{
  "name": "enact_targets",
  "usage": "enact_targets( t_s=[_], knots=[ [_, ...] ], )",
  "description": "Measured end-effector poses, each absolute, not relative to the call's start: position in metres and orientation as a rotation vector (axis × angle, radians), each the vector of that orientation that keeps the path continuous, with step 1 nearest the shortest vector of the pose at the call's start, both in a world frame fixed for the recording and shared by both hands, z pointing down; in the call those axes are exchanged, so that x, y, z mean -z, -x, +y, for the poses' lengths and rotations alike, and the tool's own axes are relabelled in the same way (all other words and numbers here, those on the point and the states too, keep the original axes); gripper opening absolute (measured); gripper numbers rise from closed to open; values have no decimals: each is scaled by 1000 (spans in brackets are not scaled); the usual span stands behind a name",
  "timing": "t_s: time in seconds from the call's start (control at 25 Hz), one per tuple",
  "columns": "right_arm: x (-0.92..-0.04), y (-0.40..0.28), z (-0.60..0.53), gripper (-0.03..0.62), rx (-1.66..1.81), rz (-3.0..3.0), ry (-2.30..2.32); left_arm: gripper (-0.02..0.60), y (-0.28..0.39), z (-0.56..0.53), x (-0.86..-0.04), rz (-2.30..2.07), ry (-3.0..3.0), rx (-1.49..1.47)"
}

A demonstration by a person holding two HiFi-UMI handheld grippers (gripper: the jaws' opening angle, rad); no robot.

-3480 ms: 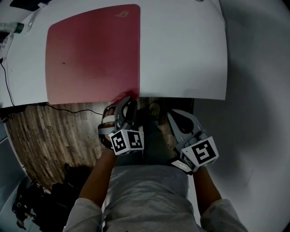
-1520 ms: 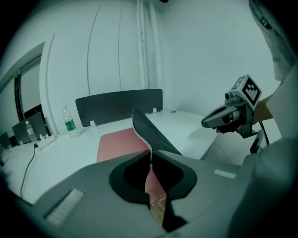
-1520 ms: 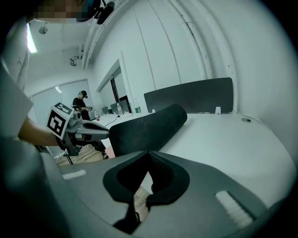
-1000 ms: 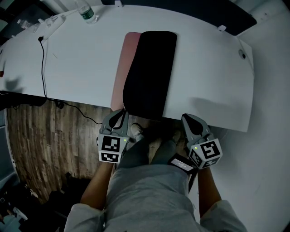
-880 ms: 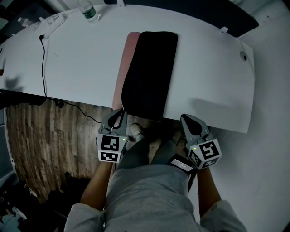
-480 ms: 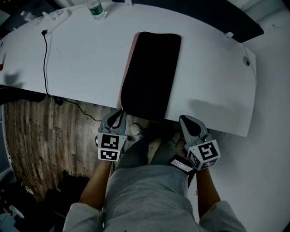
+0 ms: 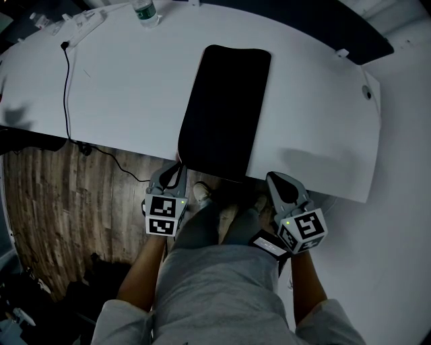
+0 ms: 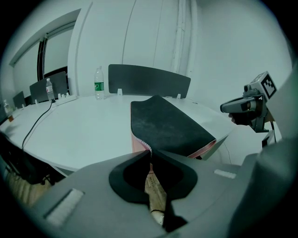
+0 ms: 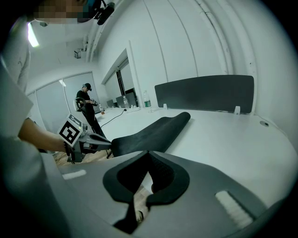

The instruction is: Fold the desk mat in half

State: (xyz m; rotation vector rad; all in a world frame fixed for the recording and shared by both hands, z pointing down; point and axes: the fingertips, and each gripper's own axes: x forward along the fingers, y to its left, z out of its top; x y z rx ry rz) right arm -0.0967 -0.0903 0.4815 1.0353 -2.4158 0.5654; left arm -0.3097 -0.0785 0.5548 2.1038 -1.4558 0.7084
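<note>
**Left tongs on the mat corner, right tongs closed and free**

At the far left of the white desk (image 7: 121, 87), a thin black cable (image 7: 66, 74) runs across the top toward my side. A water bottle (image 7: 143, 9) stands upright near the far edge. My left tongs (image 8: 150, 151) are clamped on the near left corner of the desk mat (image 7: 225, 108), and the stitched pink edge sits right between the tips. The mat lies folded in the middle of the desk, black side up, with its long side running from me to the far edge. Its near end hangs a little over the near edge of the desk, and there a pink layer shows under the black one. My right tongs (image 9: 149, 151) are to the right of the mat and apart from it, just off the near edge of the desk. Their jaws are together, with nothing between them.
</note>
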Motion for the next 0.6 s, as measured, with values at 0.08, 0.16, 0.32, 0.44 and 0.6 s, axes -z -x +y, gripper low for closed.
enact_targets(
  t_s=[0.08,0.16,0.32,0.44,0.6],
  knots=[
    [-482,97,-90,6,-567,-2412,-1039,40,310,-78,-558,-1446,-2100,-712],
    [-483,97,-89,6,-569,-2407,-1045,41,310,-77,-563,-1432,-2090,-705],
    [-483,101,-87,6,-570,-2402,-1053,44,312,-75,-573,-1409,-2059,-695],
    [-483,103,-87,6,-574,-2398,-1057,52,316,-74,-580,-1401,-2025,-685],
    [-485,102,-86,6,-580,-2392,-1062,67,318,-74,-586,-1388,-1998,-684]
  ],
)
